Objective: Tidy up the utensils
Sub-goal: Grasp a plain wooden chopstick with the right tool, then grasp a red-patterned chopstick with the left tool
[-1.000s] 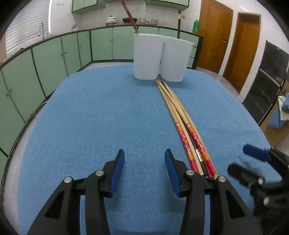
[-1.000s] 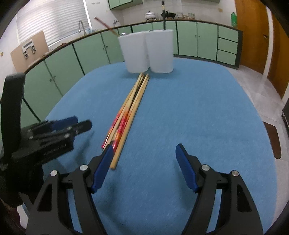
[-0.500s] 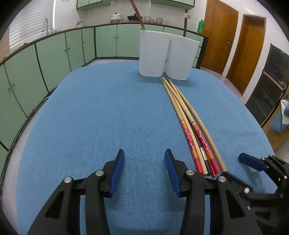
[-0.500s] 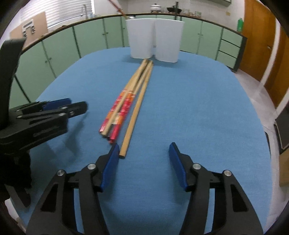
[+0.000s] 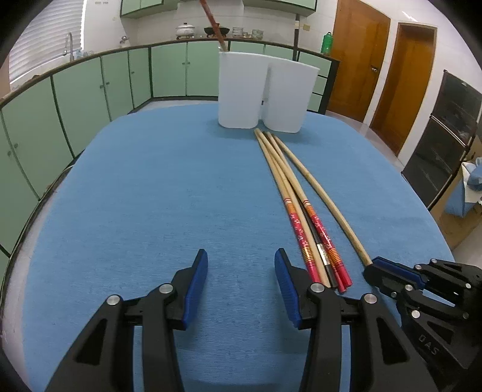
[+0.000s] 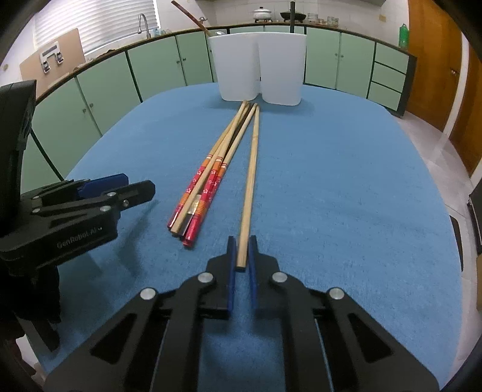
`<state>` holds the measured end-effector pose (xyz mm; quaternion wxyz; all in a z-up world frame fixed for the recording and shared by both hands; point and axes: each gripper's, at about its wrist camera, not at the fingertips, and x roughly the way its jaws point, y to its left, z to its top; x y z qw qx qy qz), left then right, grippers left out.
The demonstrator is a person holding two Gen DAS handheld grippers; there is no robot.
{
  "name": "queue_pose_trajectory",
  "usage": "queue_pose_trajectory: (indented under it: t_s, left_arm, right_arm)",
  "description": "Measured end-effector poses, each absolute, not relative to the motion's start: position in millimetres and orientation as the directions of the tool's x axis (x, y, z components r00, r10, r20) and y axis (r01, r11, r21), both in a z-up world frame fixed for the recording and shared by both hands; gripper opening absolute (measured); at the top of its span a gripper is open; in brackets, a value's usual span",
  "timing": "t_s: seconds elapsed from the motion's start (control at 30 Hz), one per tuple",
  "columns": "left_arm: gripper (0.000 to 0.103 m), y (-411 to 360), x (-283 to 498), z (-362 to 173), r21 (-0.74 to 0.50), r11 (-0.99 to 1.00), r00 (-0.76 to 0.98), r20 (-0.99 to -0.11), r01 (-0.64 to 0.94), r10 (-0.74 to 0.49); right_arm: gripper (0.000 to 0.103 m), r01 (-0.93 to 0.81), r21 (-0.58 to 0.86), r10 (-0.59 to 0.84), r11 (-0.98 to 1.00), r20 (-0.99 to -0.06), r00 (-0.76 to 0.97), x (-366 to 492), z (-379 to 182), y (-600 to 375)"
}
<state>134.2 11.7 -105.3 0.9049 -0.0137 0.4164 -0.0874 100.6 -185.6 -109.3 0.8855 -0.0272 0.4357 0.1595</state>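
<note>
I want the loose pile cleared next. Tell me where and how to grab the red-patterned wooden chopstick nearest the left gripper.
Grip the red-patterned wooden chopstick on its red near end, probably coming from above with the open left gripper, jaws straddling it crosswise. It lies flat on the blue cloth, tight against its neighbours, so side access looks blocked.

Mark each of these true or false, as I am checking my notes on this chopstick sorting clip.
1. The right tool is shut on the near end of a plain wooden chopstick. True; its jaws have just been closing.
2. The left tool grips a red-handled chopstick. False: its jaws stand open over the blue cloth with nothing between them.
3. The gripped chopstick lies apart from the bundle of chopsticks. True along most of its length; the far tips converge.
4. The two white containers stand at the near edge of the table. False: they stand at the far end.
5. Both containers are empty. False: a dark red stick leans out of the left one.
</note>
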Motion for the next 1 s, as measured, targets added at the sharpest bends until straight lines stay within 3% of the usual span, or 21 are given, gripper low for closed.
queue_pose_trajectory:
  t_s: [0.3,0.83,1.0]
  left_arm:
    - [0.046,-9,133,-105,-0.107,0.975,0.627,-0.750,0.196,-0.209]
    - [0.046,-19,134,-108,-0.108,0.968,0.602,-0.766,0.226,-0.226]
    - [0.047,-28,135,-111,-0.022,0.977,0.604,-0.783,0.213,-0.149]
  right_arm:
    - [0.006,-0.236,0.077,0.206,0.969,-0.780,0.591,102,-107,-206]
    - [0.006,-0.229,0.120,0.235,0.966,-0.778,0.583,105,-110,-215]
    - [0.006,-0.229,0.117,0.233,0.966,-0.778,0.583,106,-109,-215]
